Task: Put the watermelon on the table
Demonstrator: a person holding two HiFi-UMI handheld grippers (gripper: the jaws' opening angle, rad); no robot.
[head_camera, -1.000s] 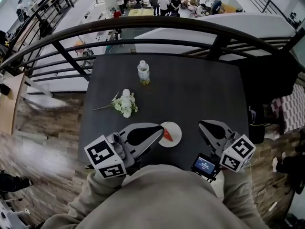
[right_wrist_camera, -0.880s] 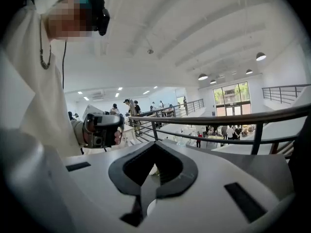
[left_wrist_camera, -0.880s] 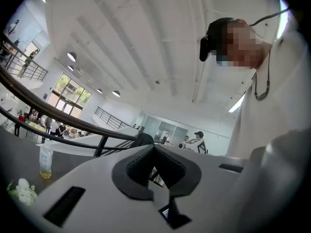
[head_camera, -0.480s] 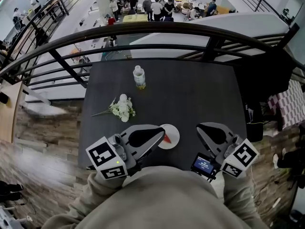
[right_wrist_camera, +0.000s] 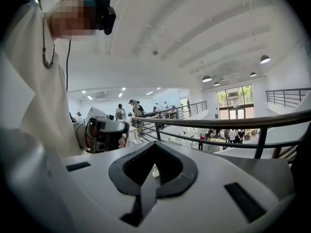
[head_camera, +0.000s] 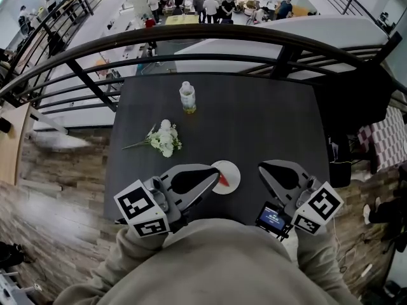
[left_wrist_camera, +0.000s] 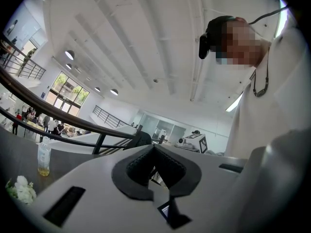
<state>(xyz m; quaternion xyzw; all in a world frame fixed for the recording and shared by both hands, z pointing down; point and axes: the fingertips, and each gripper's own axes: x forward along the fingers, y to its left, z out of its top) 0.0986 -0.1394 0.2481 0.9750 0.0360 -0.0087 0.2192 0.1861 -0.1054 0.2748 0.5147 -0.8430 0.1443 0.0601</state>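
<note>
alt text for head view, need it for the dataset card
A red watermelon slice lies on a white round plate near the closest edge of a dark square table, between the left gripper and right gripper, both shut. Farther back are a clear plastic bottle and a white flower bouquet.

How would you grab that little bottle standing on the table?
Best around the middle of the bottle, coming in level from the near side. It stands upright, with a round, straight body under a narrower cap, so two jaws can likely close on opposite sides without slipping. Nothing stands close beside it. The flowers lie nearer and off to the left, out of the way.
</note>
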